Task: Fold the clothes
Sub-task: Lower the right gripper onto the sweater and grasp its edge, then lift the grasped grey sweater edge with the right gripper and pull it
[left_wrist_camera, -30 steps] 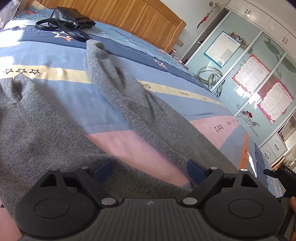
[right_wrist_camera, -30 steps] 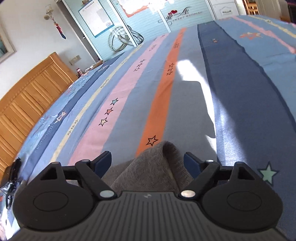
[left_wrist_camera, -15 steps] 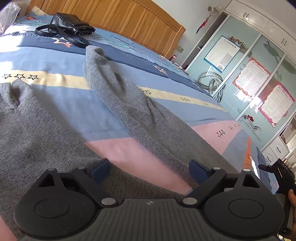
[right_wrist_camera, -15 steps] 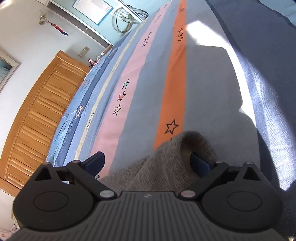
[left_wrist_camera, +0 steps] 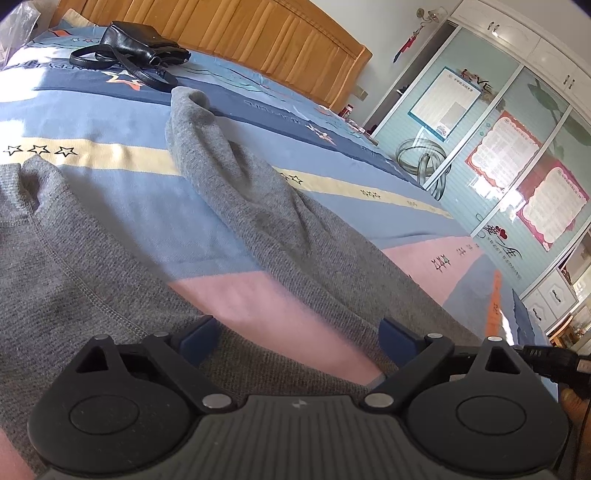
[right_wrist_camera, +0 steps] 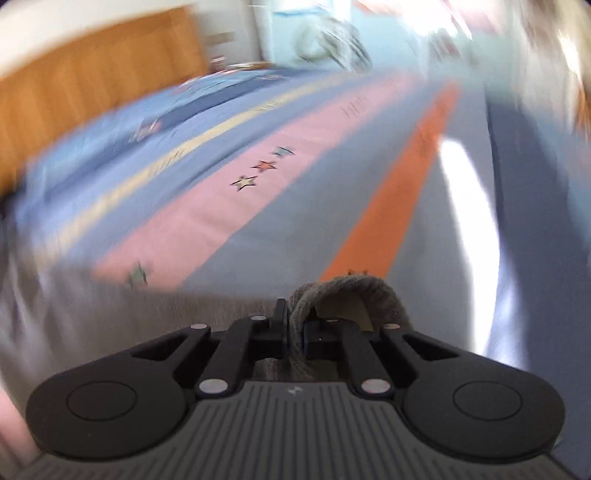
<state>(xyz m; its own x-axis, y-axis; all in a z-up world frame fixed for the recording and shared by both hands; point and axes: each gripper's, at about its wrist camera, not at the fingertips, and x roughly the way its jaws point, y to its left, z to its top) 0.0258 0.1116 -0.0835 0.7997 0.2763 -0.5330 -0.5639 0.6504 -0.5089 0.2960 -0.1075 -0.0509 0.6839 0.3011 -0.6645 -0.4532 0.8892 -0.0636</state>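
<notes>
Grey sweater cuff [right_wrist_camera: 354, 295] is pinched in the closed right claw [right_wrist_camera: 295, 332]. Left claw [left_wrist_camera: 295, 341] is held wide open, empty, over the sweater body [left_wrist_camera: 55, 288]. Next, the sleeve should be carried toward nine o'clock, across the body.

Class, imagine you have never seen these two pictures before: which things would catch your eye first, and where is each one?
First comes the gray sweater sprawled across the striped bedspread, one sleeve reaching toward the black handbag by the wooden headboard. In the blurred right wrist view, the right claw is shut on a gray cuff beside the orange stripe. The left claw stands open above the sweater's edge.
</notes>
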